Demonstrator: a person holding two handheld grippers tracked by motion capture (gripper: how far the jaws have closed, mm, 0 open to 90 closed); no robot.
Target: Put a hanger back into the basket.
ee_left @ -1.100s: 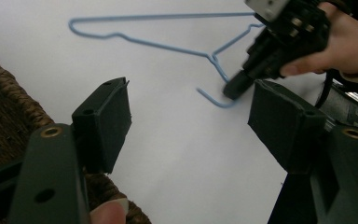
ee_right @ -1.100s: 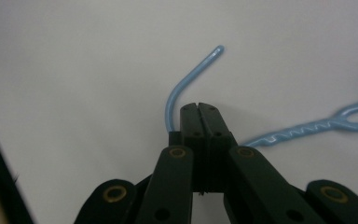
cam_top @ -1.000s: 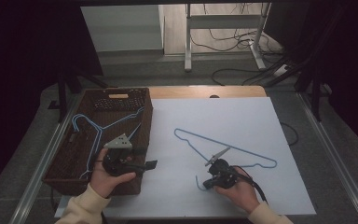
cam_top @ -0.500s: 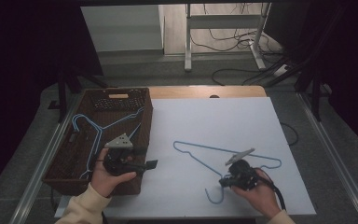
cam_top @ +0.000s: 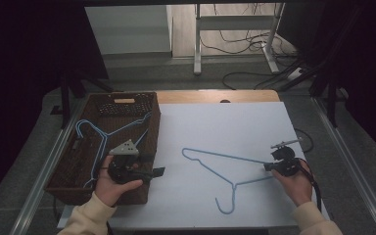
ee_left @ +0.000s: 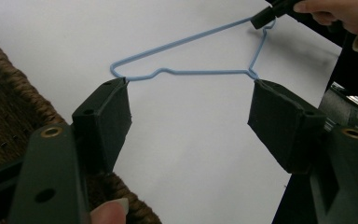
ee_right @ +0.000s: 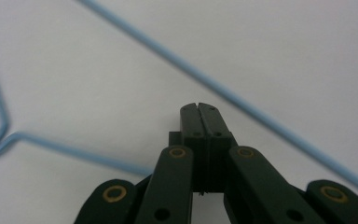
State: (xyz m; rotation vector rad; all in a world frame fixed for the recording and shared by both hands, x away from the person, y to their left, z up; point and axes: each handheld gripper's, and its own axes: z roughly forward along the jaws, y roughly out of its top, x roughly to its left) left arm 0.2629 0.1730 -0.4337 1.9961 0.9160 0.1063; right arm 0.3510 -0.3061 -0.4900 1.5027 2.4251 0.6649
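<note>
A light-blue wire hanger [cam_top: 215,154] lies flat on the white table top [cam_top: 225,122], its hook toward the near edge. My right gripper [cam_top: 267,167] is shut on the hanger's right corner. In the right gripper view the jaws [ee_right: 198,106] are pressed together, and the wire [ee_right: 121,27] runs off to both sides of them. My left gripper [cam_top: 159,171] hovers open over the basket's near right corner, nothing between its jaws. The left gripper view looks past the open gripper [ee_left: 191,107] to the hanger [ee_left: 196,72] and the right gripper's tip [ee_left: 265,16] on its corner.
A dark wicker basket [cam_top: 149,122] stands at the table's left with a second blue hanger [cam_top: 98,134] inside. A wooden strip [cam_top: 215,96] borders the table's far edge. Metal rails run along both sides. Cables lie on the floor beyond.
My right gripper has moved right and slightly away, dragging the hanger with it across the white surface. The left gripper has stayed in place, open.
</note>
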